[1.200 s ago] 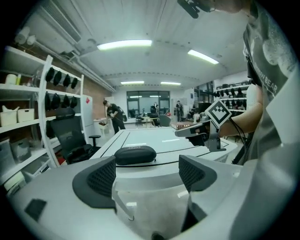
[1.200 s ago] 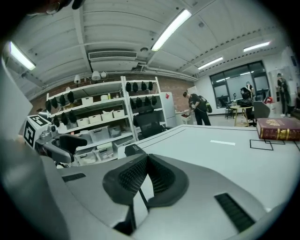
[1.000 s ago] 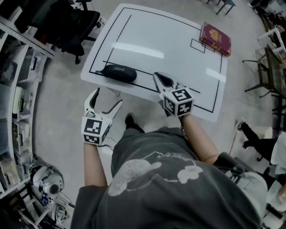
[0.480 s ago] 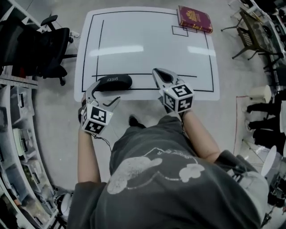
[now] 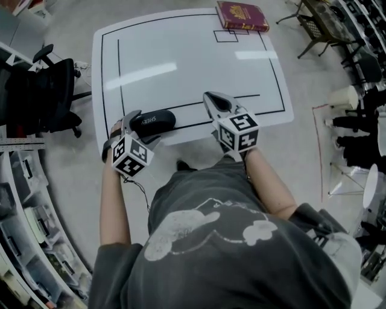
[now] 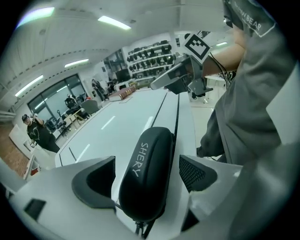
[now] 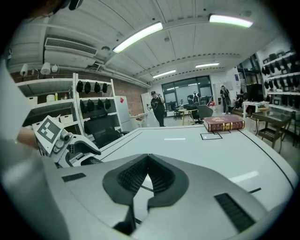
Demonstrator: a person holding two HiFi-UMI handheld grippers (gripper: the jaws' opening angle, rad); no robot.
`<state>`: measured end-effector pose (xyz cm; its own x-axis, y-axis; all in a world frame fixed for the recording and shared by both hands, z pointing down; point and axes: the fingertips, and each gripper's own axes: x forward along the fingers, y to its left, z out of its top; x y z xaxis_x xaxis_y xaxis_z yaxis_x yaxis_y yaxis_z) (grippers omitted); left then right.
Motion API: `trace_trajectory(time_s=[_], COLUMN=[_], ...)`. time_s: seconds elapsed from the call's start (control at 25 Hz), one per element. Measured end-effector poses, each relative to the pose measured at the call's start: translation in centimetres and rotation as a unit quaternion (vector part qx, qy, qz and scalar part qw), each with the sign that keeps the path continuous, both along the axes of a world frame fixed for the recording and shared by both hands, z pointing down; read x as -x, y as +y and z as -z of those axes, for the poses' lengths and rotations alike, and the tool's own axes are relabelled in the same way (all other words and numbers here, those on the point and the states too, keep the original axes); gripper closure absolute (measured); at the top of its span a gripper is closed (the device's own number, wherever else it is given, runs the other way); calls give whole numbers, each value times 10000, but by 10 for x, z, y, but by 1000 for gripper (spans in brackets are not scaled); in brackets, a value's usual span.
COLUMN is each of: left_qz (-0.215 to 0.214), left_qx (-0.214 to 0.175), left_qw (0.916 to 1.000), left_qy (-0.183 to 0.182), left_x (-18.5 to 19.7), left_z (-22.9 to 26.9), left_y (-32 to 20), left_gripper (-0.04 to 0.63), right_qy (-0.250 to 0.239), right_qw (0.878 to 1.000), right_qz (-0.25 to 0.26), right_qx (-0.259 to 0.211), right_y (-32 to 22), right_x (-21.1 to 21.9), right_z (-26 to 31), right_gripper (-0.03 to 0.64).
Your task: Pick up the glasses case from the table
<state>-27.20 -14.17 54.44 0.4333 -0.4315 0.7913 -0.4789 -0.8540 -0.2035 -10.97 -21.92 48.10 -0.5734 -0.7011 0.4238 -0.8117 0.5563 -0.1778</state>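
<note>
A dark red book is seen lying flat at the far right corner of the white counter, with a small black-outlined rectangle drawn just at its near edge. A black office chair is placed on the grey floor just beside the counter's left edge, and cluttered shelving is ranged nearer along that same side. A dark metal chair is shown off the far right corner, and lit ceiling tubes are visible in the right gripper view.
</note>
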Motion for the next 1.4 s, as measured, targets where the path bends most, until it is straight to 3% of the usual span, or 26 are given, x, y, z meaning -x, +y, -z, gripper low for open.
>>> trace_trajectory(time_s=[0.36,0.6,0.76,0.92,1.04,1.24,1.4], left_qz=[-521,-716,-826,-818,-657,-55,630], left_qx=[558,1011,1209,1181,1129,540,112], left_qw=[9964,9915,9883,9886,9911,9984,9973], left_qy=[-368,-390,-427,-442,-246,181,371], left_x=[1,-2,-3,-3,-3,0,8], left_z=[-26,-34,-35,-36,-29,3,27], left_y=[-4,-4,-2,-1,-4,-20,-26], left_gripper=[186,188,242,256,258,259,261], right_qy=[3,4,22,66,63,96,30], right_qw=[9995,9992,9990,9991,9990,9996,10000], right_qz=[-312,-383,-433,-421,-442,-280,-13], right_qx=[70,95,124,84,53,19,-2], right_y=[-2,-5,-2,0,1,-2,-7], right_x=[-7,-10,-13,-16,-19,-21,-14], right_z=[-6,-7,-8,-9,-5,1,8], right_gripper=[617,617,617,617,617,617,617])
